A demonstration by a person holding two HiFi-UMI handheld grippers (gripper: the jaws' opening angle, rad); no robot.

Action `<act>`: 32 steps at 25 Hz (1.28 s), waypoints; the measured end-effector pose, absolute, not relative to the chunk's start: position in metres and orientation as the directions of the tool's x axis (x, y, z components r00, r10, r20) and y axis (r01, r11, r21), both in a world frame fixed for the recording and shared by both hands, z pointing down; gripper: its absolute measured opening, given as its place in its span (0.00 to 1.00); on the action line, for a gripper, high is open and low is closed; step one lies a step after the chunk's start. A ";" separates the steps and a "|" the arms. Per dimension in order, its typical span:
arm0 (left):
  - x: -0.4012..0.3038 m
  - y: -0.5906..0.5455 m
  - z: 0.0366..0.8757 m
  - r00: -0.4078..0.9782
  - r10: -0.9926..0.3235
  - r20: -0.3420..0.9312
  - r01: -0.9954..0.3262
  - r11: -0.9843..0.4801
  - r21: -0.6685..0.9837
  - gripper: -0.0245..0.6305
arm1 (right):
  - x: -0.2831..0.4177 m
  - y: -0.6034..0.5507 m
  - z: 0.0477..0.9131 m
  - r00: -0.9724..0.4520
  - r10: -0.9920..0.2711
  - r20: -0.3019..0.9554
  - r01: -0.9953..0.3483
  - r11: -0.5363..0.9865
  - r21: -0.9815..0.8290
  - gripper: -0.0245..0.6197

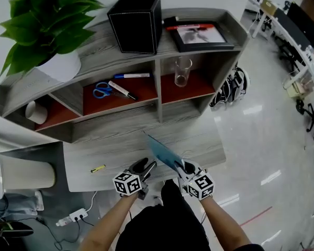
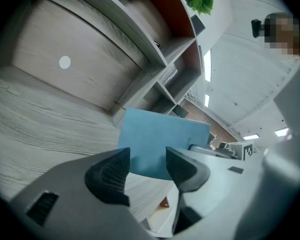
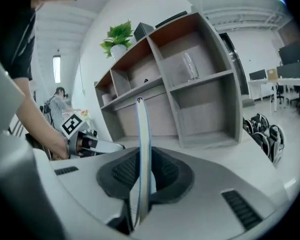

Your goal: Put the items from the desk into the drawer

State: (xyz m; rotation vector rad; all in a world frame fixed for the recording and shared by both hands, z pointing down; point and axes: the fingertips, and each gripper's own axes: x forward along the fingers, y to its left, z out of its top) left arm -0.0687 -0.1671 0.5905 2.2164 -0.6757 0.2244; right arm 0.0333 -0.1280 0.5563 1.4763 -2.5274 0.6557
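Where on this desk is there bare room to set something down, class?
The desk top is bare between the yellow item and the blue book. Crowded: the shelf top, with plant, black box and picture frame.

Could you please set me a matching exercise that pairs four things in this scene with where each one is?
Things:
1. blue notebook
2. scissors
3. glass
4. potted plant

Places:
A. right compartment of the shelf unit
B. on top of the shelf unit, left end
C. clamped in the right gripper
D. middle compartment of the shelf unit

Pairs: 1-C, 2-D, 3-A, 4-B.
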 end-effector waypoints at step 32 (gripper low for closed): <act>-0.072 -0.040 0.494 0.951 -0.309 -0.031 -0.165 -0.587 0.793 0.42 | 0.078 0.047 0.452 -0.411 -0.895 -0.171 -0.522 0.385 -0.761 0.12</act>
